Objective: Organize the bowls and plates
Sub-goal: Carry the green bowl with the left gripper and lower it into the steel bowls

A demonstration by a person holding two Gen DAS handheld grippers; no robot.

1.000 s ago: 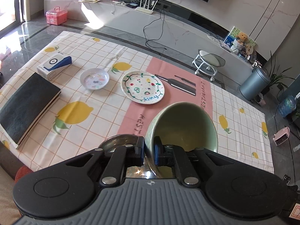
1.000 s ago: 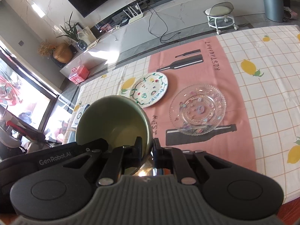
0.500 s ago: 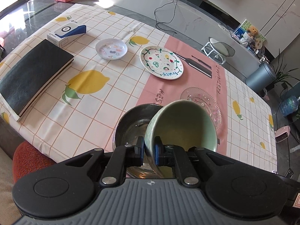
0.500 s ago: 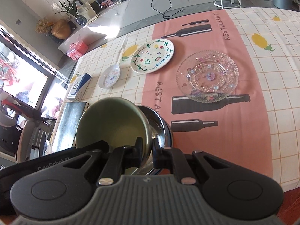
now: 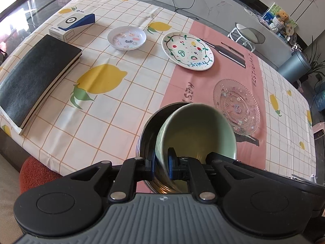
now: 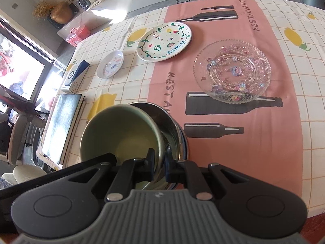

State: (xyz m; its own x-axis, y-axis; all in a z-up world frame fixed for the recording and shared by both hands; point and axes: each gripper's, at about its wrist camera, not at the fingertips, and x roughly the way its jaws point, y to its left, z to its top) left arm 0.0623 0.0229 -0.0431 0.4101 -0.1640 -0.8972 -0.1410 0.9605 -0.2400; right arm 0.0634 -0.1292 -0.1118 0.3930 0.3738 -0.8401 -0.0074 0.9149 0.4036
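Note:
A pale green bowl [image 5: 195,134] [image 6: 121,134] hangs tilted, its lower side inside a steel bowl [image 5: 148,134] [image 6: 170,126] at the table's near edge. My left gripper [image 5: 161,163] holds the green bowl's near rim between its pads, and its jaws are opening slightly. My right gripper [image 6: 159,163] is shut on the same bowl's rim from the other side. Farther back lie a white fruit-painted plate [image 5: 187,50] [image 6: 164,40], a clear glass plate [image 5: 236,105] [image 6: 231,71] and a small white dish [image 5: 127,37] [image 6: 110,64].
A black book [image 5: 34,75] [image 6: 61,126] and a white-and-blue box [image 5: 71,25] [image 6: 76,77] lie on the left of the lemon-print tablecloth [image 5: 113,111]. A red stool [image 5: 34,172] sits below the near table edge. A white stool and a grey bin stand beyond the table.
Both grippers have sunk toward the table with the green bowl. The bowl now dips into the steel bowl, which has come fully into view under it.

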